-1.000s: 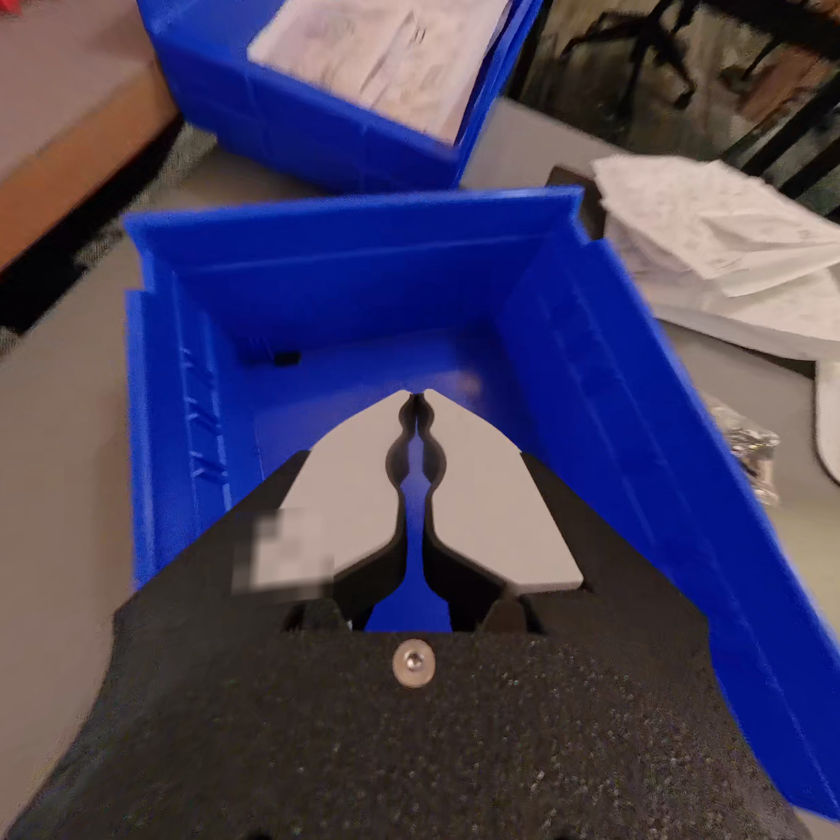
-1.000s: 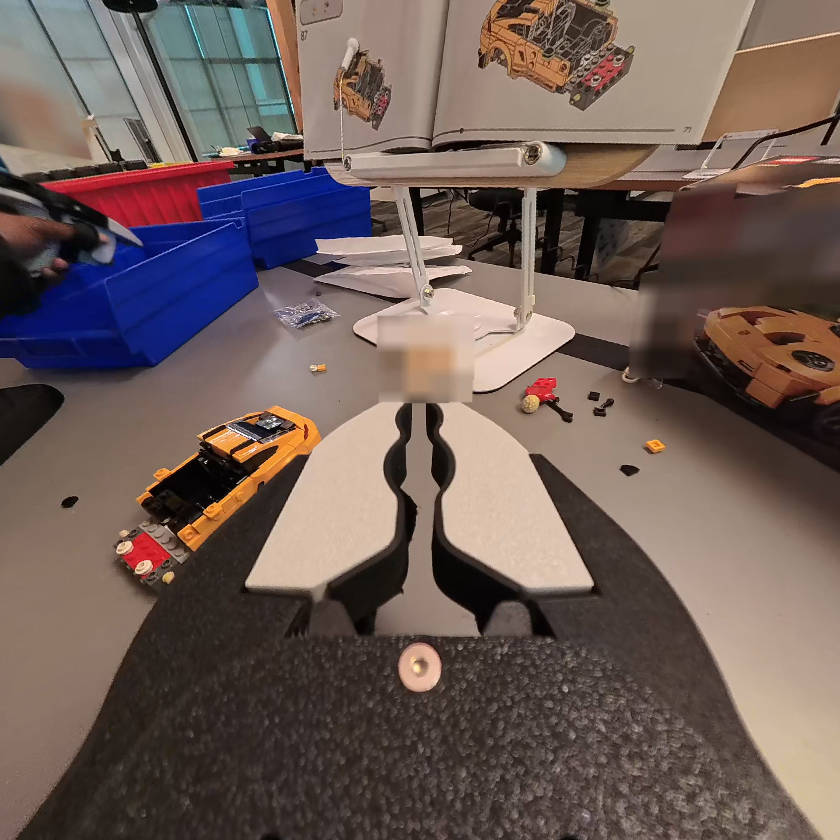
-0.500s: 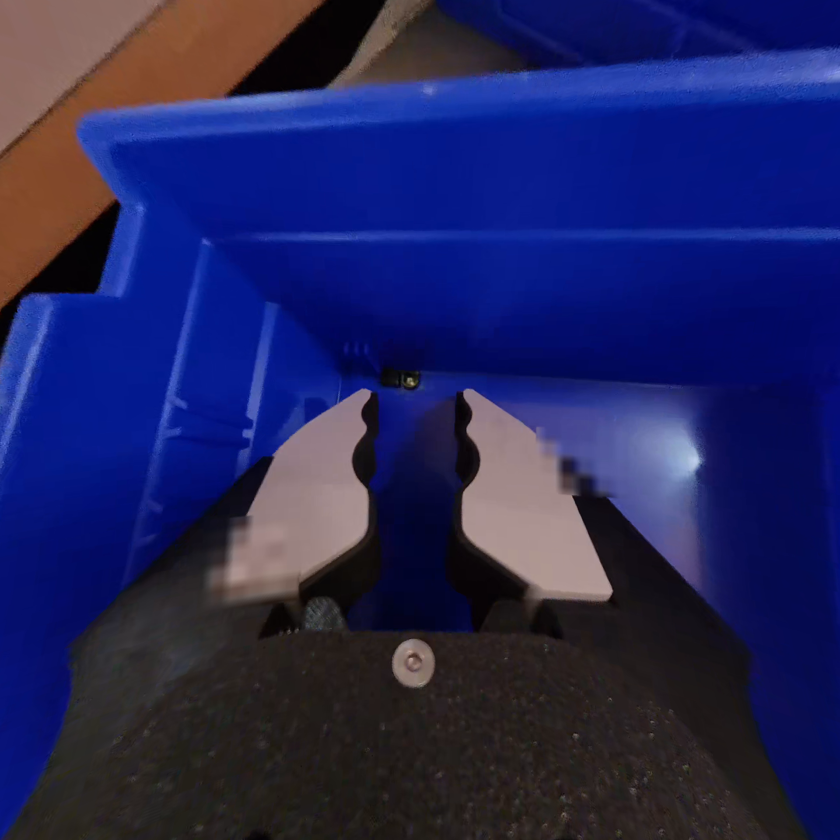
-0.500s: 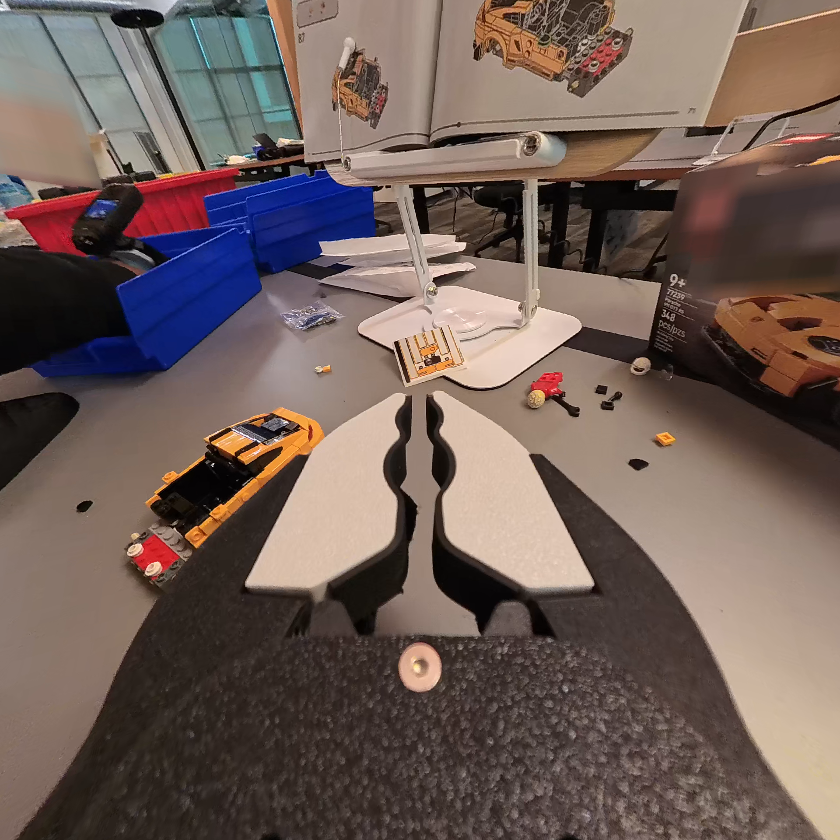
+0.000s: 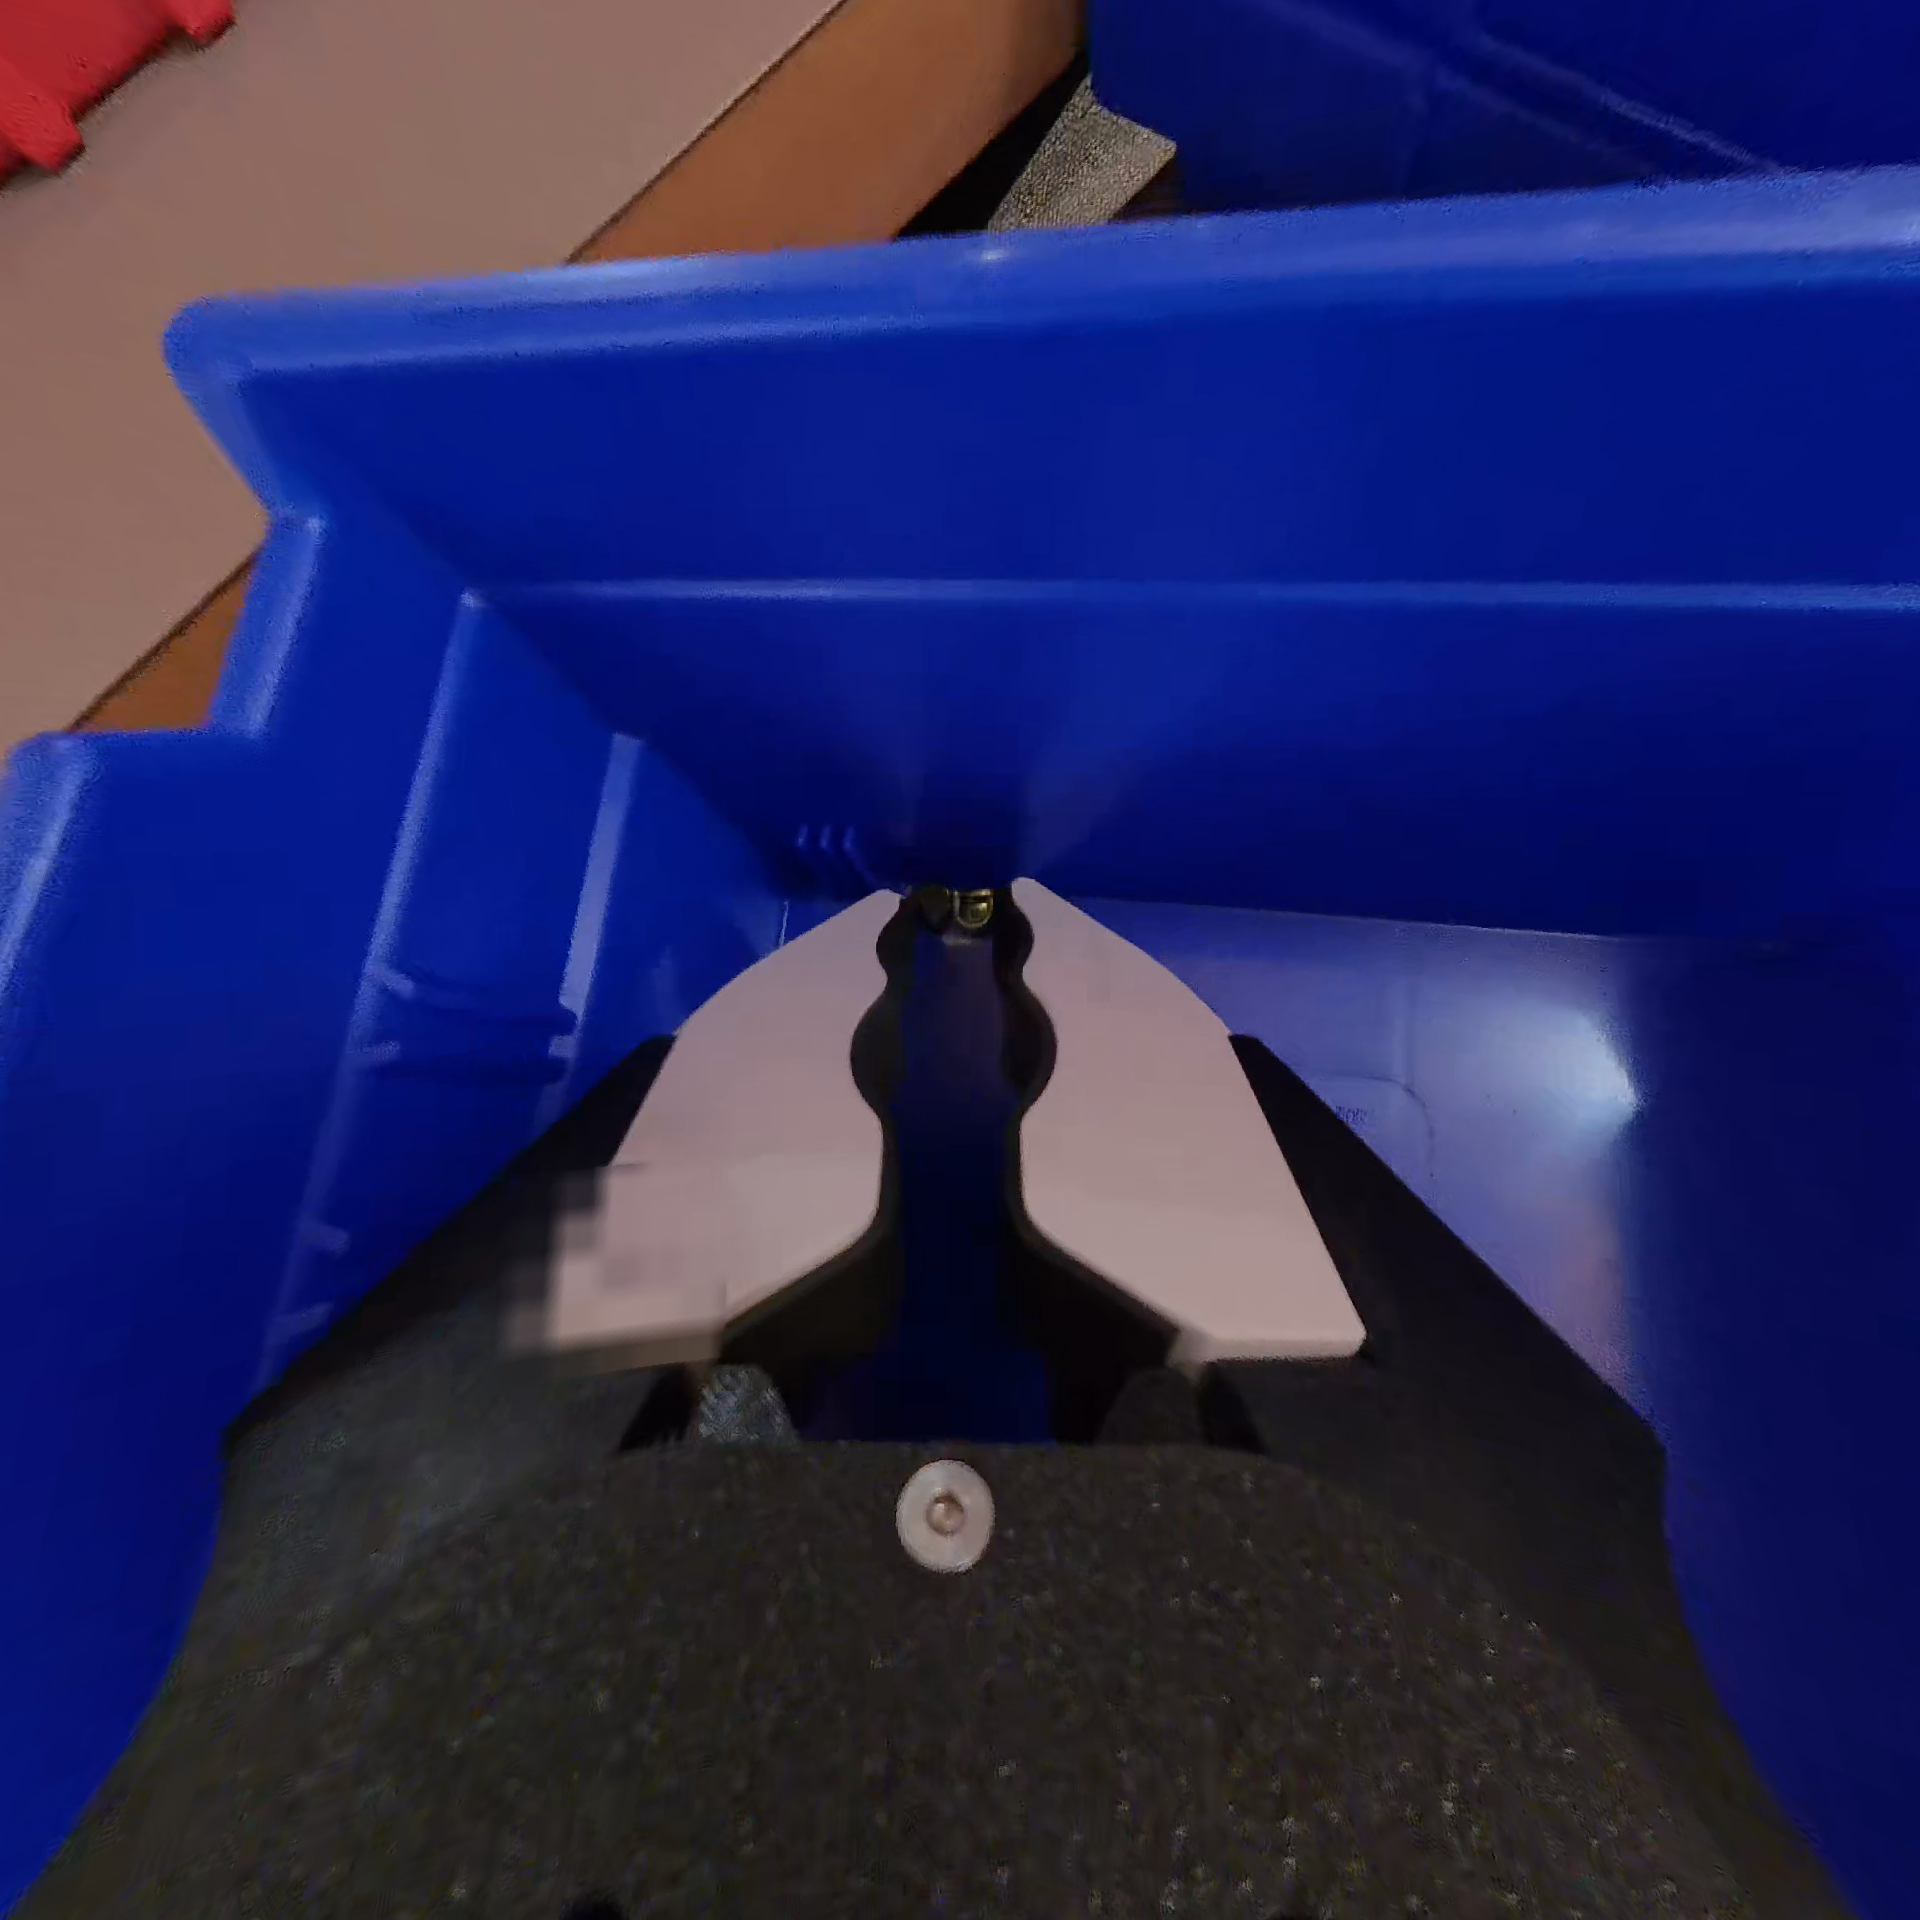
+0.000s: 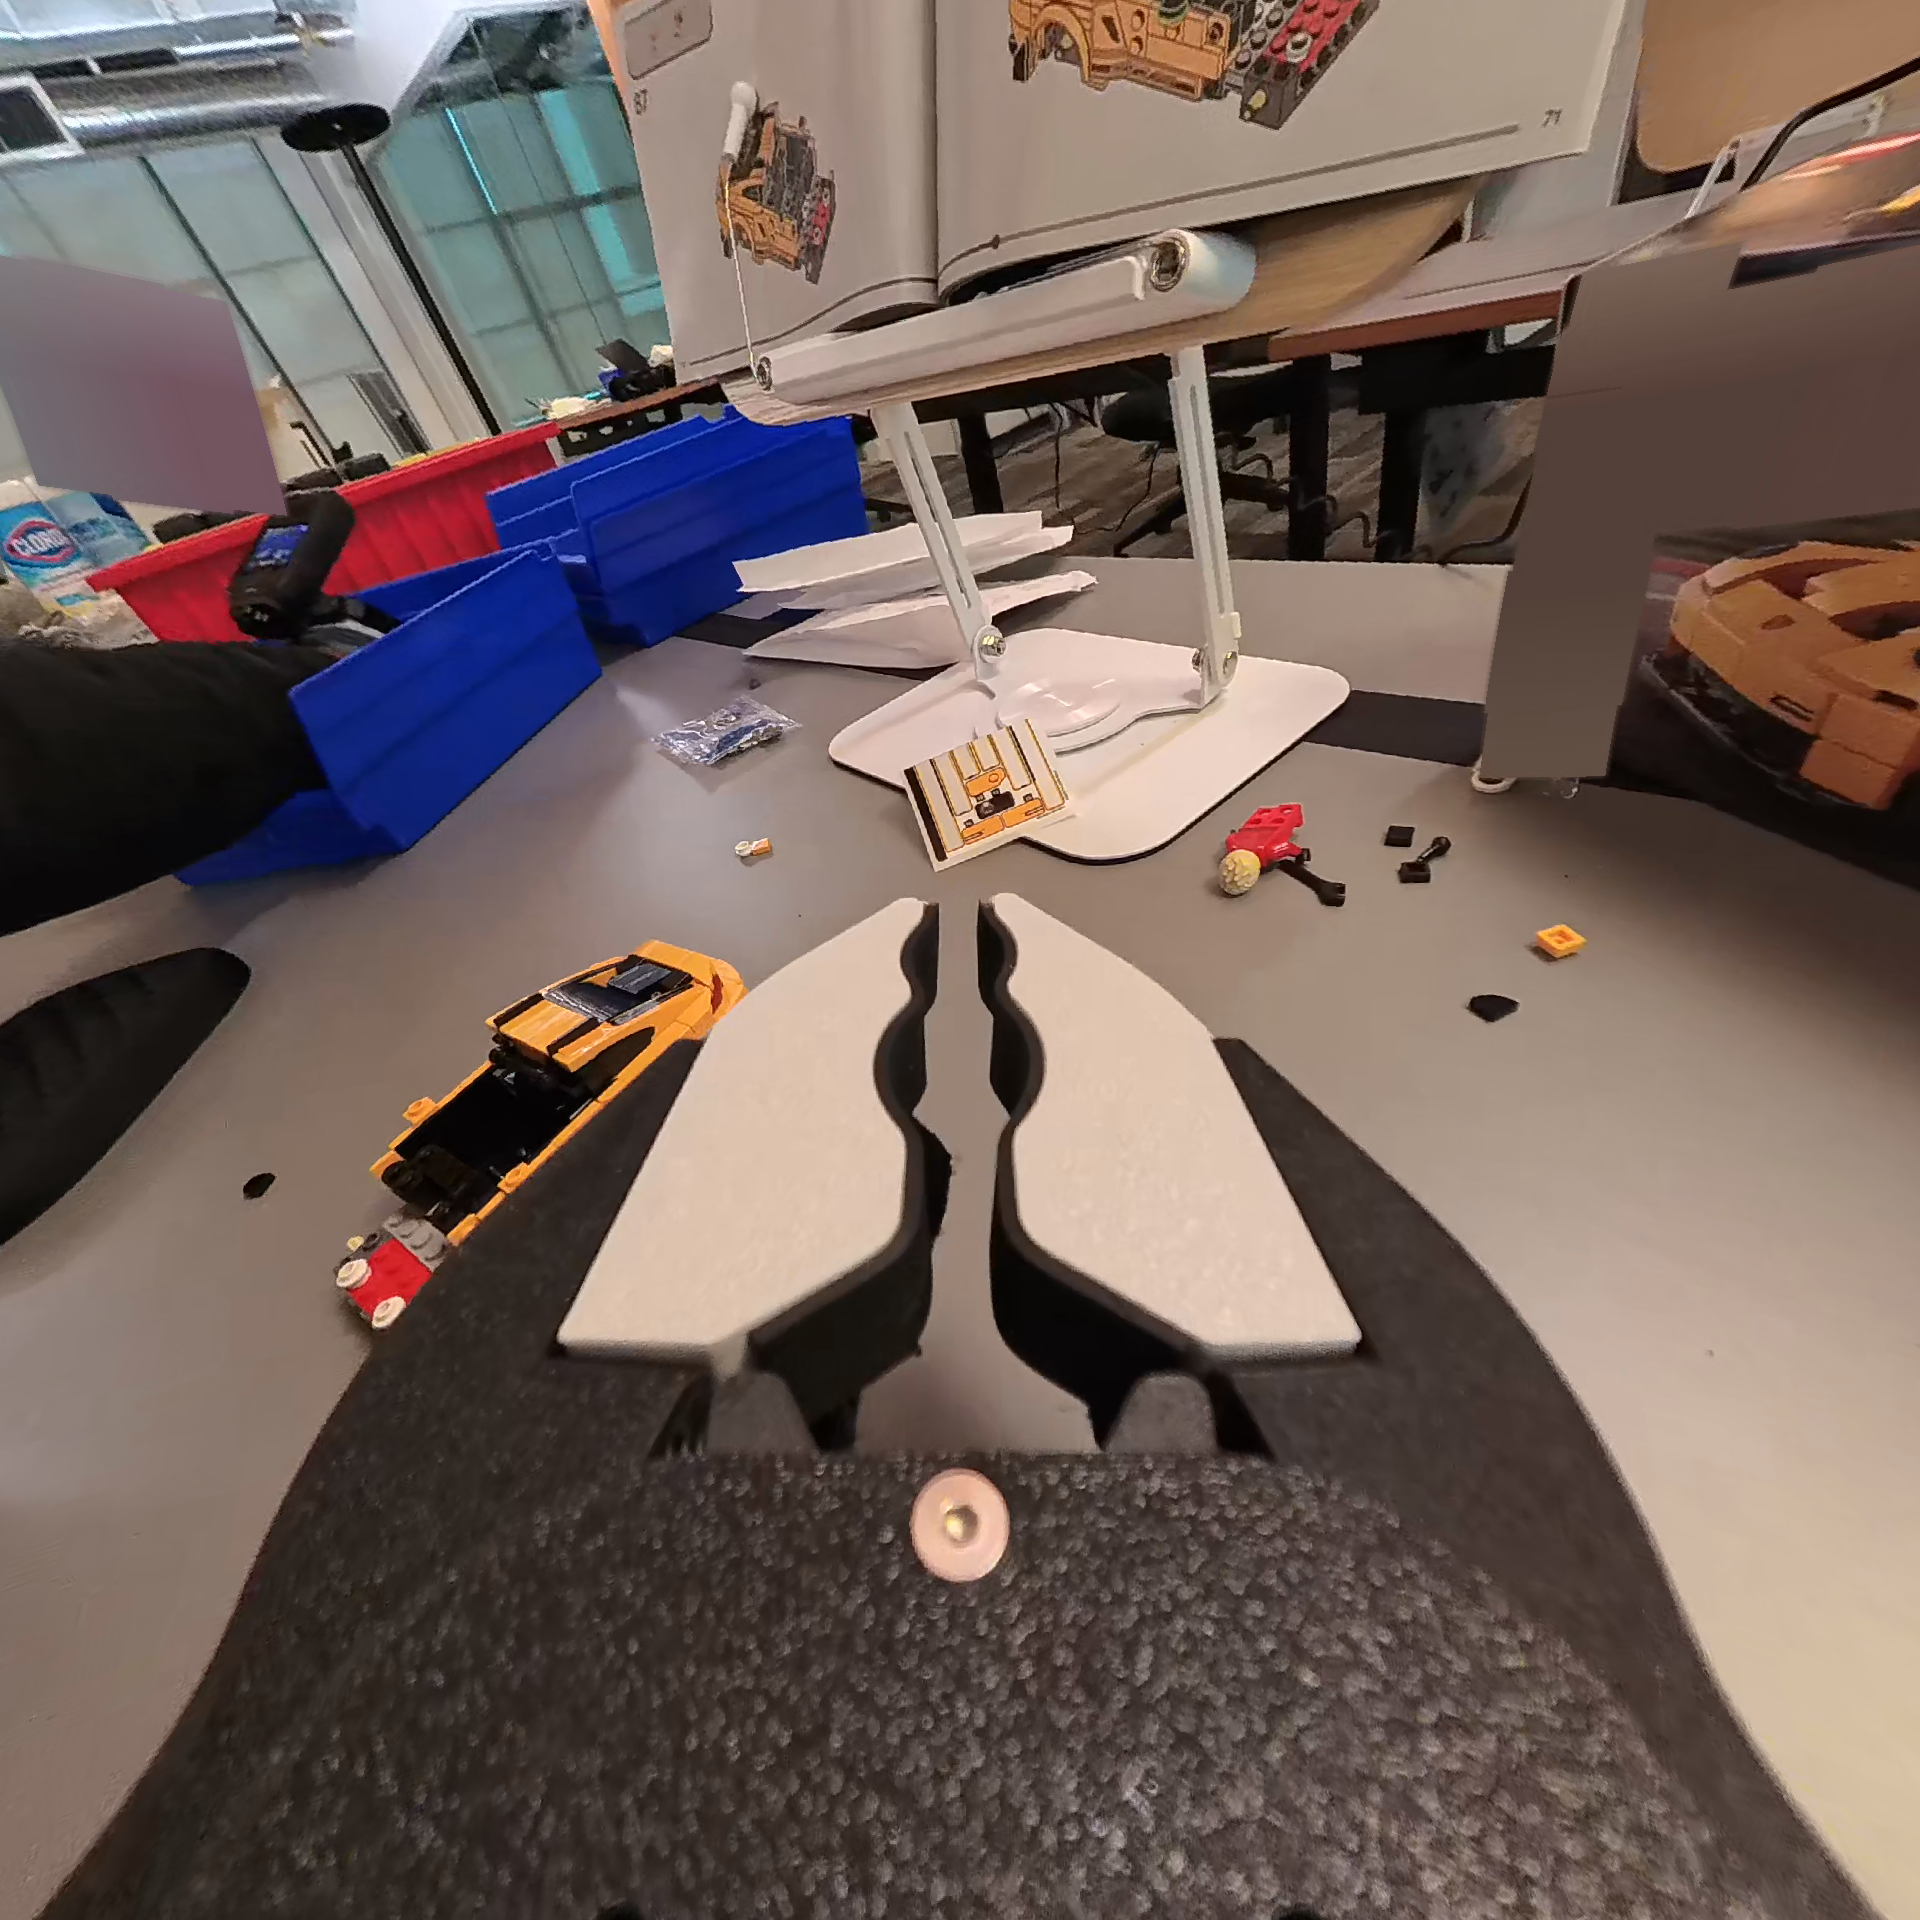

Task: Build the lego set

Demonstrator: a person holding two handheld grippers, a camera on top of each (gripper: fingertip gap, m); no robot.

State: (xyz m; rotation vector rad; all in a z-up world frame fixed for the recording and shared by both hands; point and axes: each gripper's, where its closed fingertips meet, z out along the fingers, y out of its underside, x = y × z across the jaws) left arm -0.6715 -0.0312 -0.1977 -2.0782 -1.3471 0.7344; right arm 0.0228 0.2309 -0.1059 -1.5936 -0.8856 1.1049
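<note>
In the left wrist view my left gripper (image 5: 961,904) reaches deep into a blue bin (image 5: 1039,436), at the foot of its back wall. Its fingertips are shut on a small black piece with a brassy glint (image 5: 966,912) on the bin floor. In the right wrist view my right gripper (image 6: 958,906) hovers over the grey table (image 6: 1558,1195). Its fingers stand a narrow slit apart with nothing between them. An orange and black brick car (image 6: 582,1060) lies just left of it. The left arm's black sleeve (image 6: 125,748) shows far left, going into the blue bin (image 6: 457,686).
A white book stand (image 6: 1091,727) holds an open instruction booklet (image 6: 1143,104). A sticker sheet (image 6: 987,795), a red piece (image 6: 1262,836), small black and orange parts (image 6: 1558,940), a parts bag (image 6: 722,727), a printed box (image 6: 1766,665) and further blue and red bins (image 6: 675,520) lie around. One gripper's finger ends stand about 75 cm off the other's.
My left gripper moved down into the bin's back corner, opened wide, then closed its tips on the small black piece. The right gripper stayed nearly still and opened slightly.
</note>
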